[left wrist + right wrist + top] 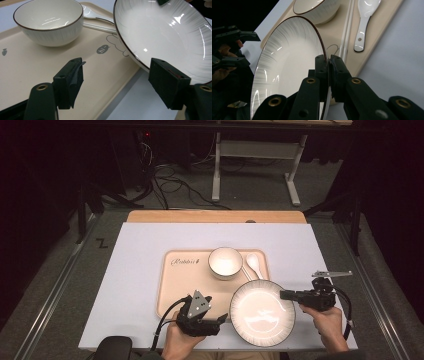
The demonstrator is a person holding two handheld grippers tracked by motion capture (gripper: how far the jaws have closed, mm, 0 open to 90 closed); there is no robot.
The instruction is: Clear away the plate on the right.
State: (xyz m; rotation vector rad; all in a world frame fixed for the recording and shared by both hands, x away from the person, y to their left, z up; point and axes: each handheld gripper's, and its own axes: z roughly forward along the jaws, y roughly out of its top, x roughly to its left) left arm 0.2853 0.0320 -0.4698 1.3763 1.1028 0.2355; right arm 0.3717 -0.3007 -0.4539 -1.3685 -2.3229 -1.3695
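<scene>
A large white plate [262, 312] with a dark rim hangs tilted over the front right corner of a beige tray [180, 285]. My right gripper [282, 295] is shut on the plate's right rim; in the right gripper view the rim of the plate [287, 62] passes between the pressed jaws of that gripper [328, 62]. My left gripper [222, 320] stands open by the plate's left edge. In the left gripper view the plate [165, 32] lies just past the right jaw of the left gripper [117, 72], with nothing gripped.
On the tray [32, 65] stand a white bowl [225, 261], a white spoon [253, 264] and white chopsticks [246, 271] to the bowl's right. The tray rests on a white board [140, 245] over a wooden table. Beyond lie floor cables and a metal frame.
</scene>
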